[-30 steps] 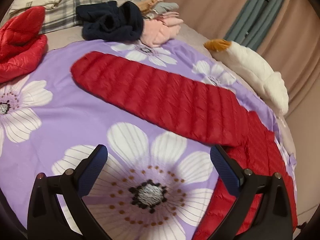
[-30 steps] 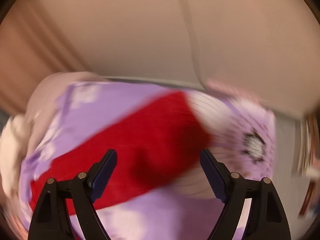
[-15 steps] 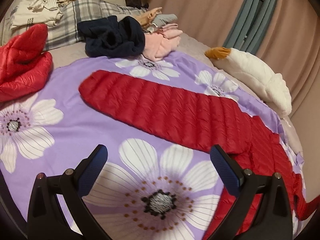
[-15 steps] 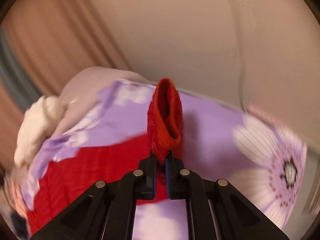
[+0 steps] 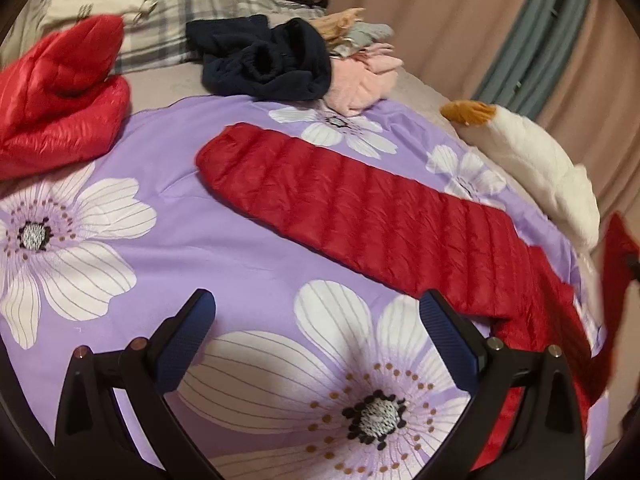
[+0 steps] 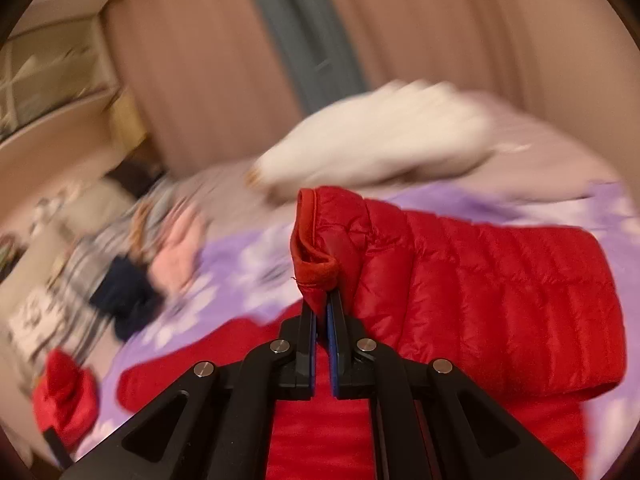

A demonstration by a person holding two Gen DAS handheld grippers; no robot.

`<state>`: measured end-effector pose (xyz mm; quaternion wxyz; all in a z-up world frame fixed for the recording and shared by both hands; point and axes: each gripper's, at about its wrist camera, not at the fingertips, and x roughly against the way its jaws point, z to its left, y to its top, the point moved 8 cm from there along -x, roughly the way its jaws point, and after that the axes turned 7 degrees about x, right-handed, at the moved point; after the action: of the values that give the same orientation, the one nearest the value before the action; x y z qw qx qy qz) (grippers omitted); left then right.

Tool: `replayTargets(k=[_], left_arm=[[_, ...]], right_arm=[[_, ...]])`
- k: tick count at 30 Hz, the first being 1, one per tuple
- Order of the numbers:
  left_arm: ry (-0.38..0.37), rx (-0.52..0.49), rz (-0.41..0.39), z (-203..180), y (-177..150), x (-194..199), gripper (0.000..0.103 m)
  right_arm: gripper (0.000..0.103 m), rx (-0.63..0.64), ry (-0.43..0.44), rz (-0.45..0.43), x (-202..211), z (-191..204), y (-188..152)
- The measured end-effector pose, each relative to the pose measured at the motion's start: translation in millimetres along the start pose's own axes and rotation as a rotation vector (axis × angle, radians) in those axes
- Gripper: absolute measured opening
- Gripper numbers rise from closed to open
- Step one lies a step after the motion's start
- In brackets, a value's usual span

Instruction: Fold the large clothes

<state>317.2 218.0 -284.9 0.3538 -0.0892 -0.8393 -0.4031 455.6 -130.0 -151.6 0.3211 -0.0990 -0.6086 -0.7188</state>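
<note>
Folding of a red quilted jacket (image 5: 360,216) on a bed covered by a purple floral sheet (image 5: 192,240). The right claw (image 6: 322,304), spread a second ago, has just been closing and is now pressed together on the cuff (image 6: 314,240) of one sleeve, which it has lifted clear of the sheet; the sleeve's padded length (image 6: 500,300) trails from the cuff back toward the jacket body. This suggests the sleeve-fold step has begun: the cuff is presumably to be carried across the body. The other sleeve lies flat and straight on the sheet, reaching away from the jacket body toward a heap of dark blue and pink clothes (image 5: 280,60). The left claw (image 5: 320,344) hovers spread over the sheet beside the jacket's near edge, holding nothing. Beside the jacket on the far side lies a white plush toy (image 5: 532,168), close to the bed's edge; a second red garment (image 5: 60,100) sits well apart. Bare sheet on the left claw's side of the jacket leaves open room.
</note>
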Motion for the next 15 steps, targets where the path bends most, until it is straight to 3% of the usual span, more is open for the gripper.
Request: replayTargets(k=[4, 7, 11, 14, 15], left_arm=[[0.009, 0.046, 0.035, 12.0, 5.1, -15.8, 0.102], [-0.009, 0.107, 0.059, 19.0, 7.2, -25.9, 0.102], [-0.032, 0.144, 0.078, 19.4, 12.6, -36.2, 0.102], [-0.050, 0.190, 0.142, 22.1, 13.3, -49.8, 0.102], [-0.049, 0.211, 0.166, 25.2, 12.7, -52.5, 0.101]], right_arm=[[0.007, 0.048, -0.016, 0.106, -43.4, 27.4, -27.4], [0.007, 0.035, -0.011, 0.144, -50.6, 21.7, -45.9], [0.007, 0.004, -0.024, 0.165, -48.6, 17.5, -45.9], [0.012, -0.008, -0.028, 0.198, -40.8, 16.3, -45.3], [0.020, -0.011, -0.026, 0.201, -34.4, 17.2, -46.1]])
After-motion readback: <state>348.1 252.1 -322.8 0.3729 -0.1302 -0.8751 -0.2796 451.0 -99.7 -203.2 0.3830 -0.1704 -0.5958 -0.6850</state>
